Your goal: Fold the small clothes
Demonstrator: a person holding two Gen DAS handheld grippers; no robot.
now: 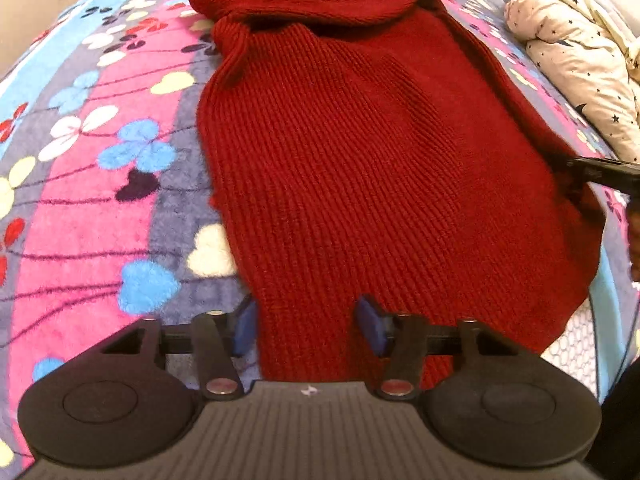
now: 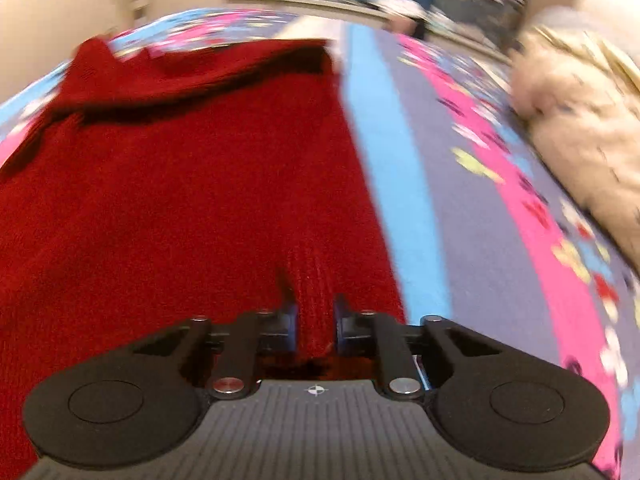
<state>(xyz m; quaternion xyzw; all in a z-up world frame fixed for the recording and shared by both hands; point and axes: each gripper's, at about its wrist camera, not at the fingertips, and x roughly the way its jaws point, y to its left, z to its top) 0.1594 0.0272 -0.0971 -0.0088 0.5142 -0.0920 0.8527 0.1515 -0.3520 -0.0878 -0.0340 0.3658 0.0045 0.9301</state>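
The red knit sweater [image 1: 360, 152] is lying flat on the bed's flowered blanket [image 1: 80, 208] — sleeves folded across its far end. The left gripper [image 1: 306, 326] is holding its fingers wide around the near hem; the right gripper [image 2: 314, 326] is pinching a hem ridge — fingers narrow. A star-print bundle [image 1: 580, 56] is sitting nearby.

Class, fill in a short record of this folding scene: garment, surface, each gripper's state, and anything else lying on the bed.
garment: red knit sweater, lying flat, far end folded over
surface: floral fleece blanket
left gripper: open, pads on either side of the sweater's near hem
right gripper: closed on a ridge of the sweater's near edge
other item: cream star-print bedding bundled to the right
image quality: right wrist view is blurred
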